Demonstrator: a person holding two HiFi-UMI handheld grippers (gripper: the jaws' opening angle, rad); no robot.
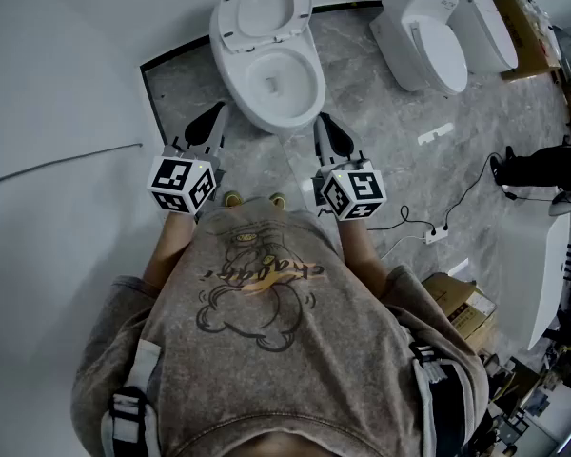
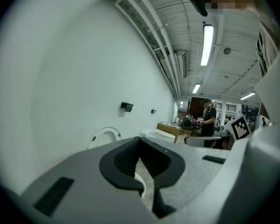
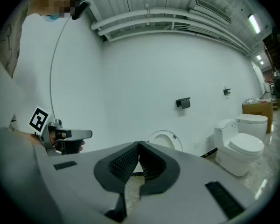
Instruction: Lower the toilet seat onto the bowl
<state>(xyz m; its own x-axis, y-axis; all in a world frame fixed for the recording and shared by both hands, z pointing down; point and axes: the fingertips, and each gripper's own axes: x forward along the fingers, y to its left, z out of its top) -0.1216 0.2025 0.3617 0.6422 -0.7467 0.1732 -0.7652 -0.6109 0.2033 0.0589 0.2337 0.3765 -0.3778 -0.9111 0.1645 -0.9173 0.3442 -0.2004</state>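
Your clenched, empty left gripper (image 1: 218,109) and right gripper (image 1: 322,120) flank the front of the bowl (image 1: 311,91). The raised toilet seat (image 1: 264,8) stands beyond, centred between them.

A spare toilet (image 1: 426,46), lid shut, stands on the marbled floor (image 1: 390,150); a cardboard box (image 1: 464,305) and power strip (image 1: 438,234) lie apart.

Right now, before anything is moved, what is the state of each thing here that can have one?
toilet seat: raised, standing up at the wall
bowl: uncovered
left gripper: shut, holding nothing
right gripper: shut, holding nothing
neighbouring toilet: lid down
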